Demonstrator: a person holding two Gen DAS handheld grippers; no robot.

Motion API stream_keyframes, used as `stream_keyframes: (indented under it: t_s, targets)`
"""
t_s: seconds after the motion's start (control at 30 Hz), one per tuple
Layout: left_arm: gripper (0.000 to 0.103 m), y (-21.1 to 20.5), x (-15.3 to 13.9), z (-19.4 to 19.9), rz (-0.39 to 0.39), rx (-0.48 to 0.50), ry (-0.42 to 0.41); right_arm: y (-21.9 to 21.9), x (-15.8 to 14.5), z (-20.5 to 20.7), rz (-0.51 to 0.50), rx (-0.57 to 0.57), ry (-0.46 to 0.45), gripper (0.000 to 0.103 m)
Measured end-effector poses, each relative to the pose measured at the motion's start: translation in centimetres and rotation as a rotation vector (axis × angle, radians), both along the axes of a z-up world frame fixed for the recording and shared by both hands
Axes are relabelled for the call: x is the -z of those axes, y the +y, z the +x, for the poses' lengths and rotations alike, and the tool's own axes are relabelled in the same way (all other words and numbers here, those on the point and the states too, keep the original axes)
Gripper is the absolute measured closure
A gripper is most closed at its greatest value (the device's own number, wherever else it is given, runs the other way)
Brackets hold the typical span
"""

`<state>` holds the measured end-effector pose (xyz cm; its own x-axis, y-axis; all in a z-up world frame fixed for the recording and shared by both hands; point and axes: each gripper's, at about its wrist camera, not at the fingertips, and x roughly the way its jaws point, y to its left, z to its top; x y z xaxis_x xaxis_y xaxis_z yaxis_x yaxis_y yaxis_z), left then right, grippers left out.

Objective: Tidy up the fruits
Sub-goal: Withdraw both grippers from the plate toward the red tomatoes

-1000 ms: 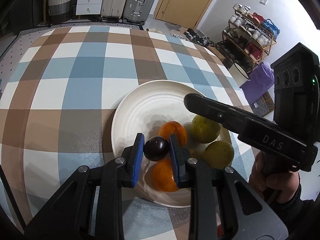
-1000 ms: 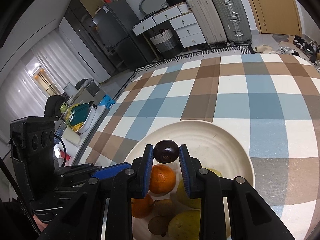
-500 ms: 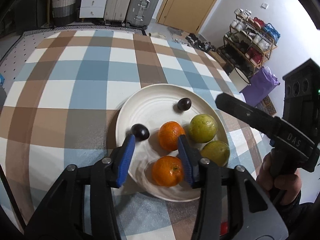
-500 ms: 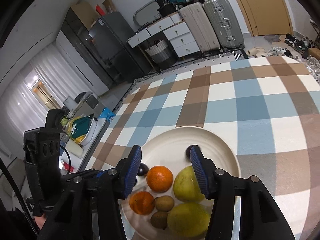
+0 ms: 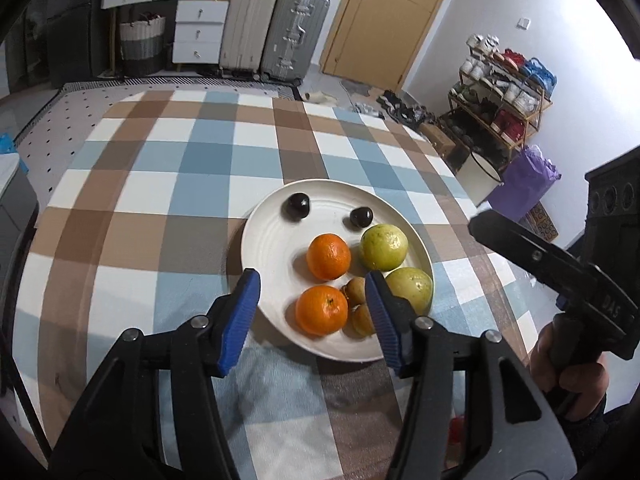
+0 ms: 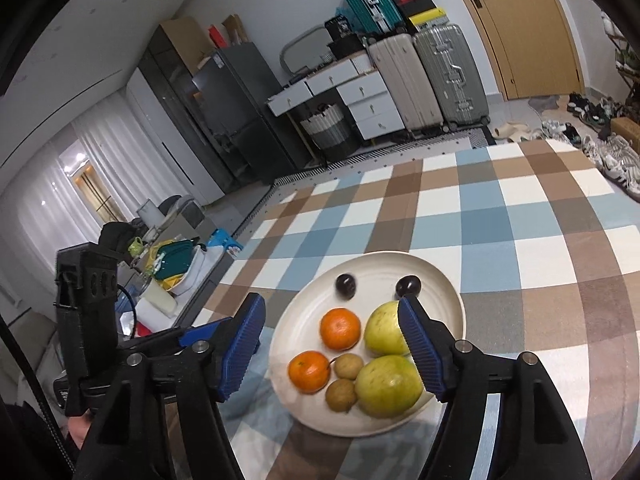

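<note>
Fingers of the left gripper [image 5: 312, 312] stand wide apart with nothing between them, their blue ribbed pads [image 5: 240, 316] framing the near edge of a white plate [image 5: 264, 248]. The right gripper [image 6: 332, 348] is spread just as wide and also holds nothing, above the near side of the same plate [image 6: 448, 292]; in the left wrist view its black body [image 5: 560, 272] shows off to the right, held in a hand [image 5: 568, 364].

All the fruit lies on the plate, which sits on a table under a checked cloth [image 5: 180, 184] of blue, brown and white squares. Nearest are two small brown kiwis [image 6: 342, 394] touching each other, with an orange mandarin [image 5: 322, 310] just beside them, its green stem spot showing. On the other side of the kiwis sits a large yellow-green pear [image 6: 390, 386]. A second pear [image 5: 384, 246] lies just behind it, and a second mandarin [image 5: 328, 256] rests beside that. Farther back, towards the far rim, two small dark plums [image 5: 297, 206] lie apart from each other and from the rest, glossy and almost black; the other one [image 5: 361, 216] is close to the second pear.

Beyond the table stand two silver suitcases [image 5: 280, 28], a white chest of drawers [image 5: 196, 24], a woven basket [image 5: 142, 42], a wooden door [image 5: 380, 12] and a shoe rack [image 5: 504, 92].
</note>
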<state>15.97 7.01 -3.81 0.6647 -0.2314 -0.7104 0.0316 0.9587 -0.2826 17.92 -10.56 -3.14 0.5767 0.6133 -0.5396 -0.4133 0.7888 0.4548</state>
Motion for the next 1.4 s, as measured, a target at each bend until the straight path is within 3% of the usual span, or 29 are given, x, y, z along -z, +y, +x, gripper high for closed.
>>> stream_keyframes:
  t_s: [0.1, 0.33, 0.5, 1.17, 1.4]
  targets:
    - [0.052, 0.0, -0.6, -1.4, 0.01, -0.01, -0.02, -0.2, -0.6, -1.6, 0.002, -0.002, -0.021, 0.021]
    - [0.038, -0.5, -1.7, -4.2, 0.01, -0.019, -0.061, -0.9, -2.3, -5.2, -0.006, -0.004, -0.097, 0.012]
    - [0.023, -1.4, -2.0, -6.2, 0.013, -0.001, -0.082, -2.0, -2.5, -7.2, -0.018, 0.015, -0.105, 0.011]
    - [0.016, -4.5, 1.5, -11.0, 0.043, 0.056, -0.058, -4.7, -0.1, -14.1, -0.076, 0.055, -0.078, 0.007]
    - [0.004, -4.0, 2.9, -12.2, 0.036, 0.034, -0.057, -4.3, 1.8, -15.3, -0.118, 0.044, -0.037, 0.007]
